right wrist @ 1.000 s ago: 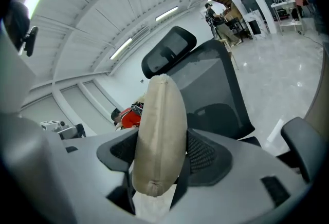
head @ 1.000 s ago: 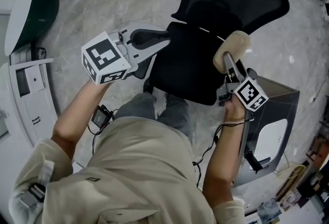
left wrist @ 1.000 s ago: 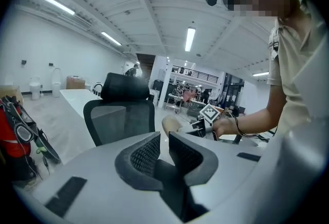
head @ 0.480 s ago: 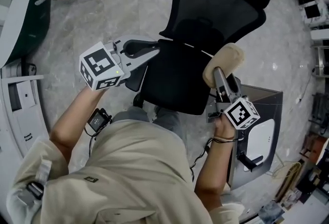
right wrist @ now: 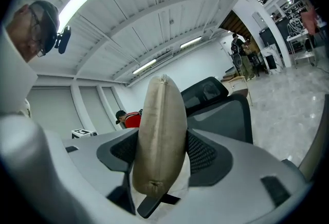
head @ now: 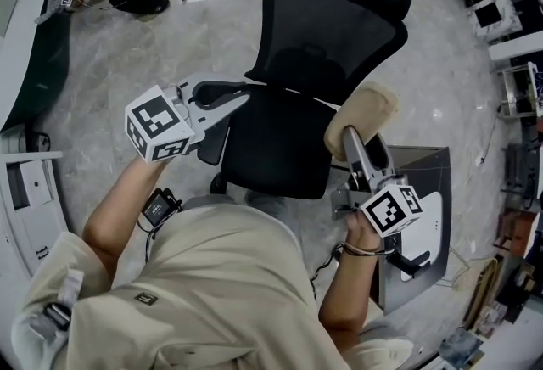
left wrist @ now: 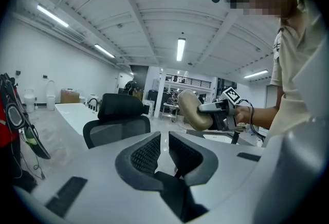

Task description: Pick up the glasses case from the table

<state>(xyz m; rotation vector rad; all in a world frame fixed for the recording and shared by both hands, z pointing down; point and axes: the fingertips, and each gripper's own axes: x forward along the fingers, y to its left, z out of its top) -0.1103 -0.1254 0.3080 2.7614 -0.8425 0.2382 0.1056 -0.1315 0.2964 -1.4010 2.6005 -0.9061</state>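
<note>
Jaws of right gripper (right wrist: 162, 166) tight on beige glasses case (right wrist: 160, 135); left gripper (left wrist: 163, 143) jaws all but together, empty.

Soft, matt tan cloth on the case (right wrist: 159, 135). Smooth grey plastic on the left tongs (left wrist: 164, 141), with bumpy black pads (left wrist: 145, 153). Black mesh chair (head: 339, 20). Shiny stone floor (head: 212, 29).

txt: none legible | brands/nos: none | left cube (head: 159, 124), right cube (head: 390, 209): b/w square codes only
</note>
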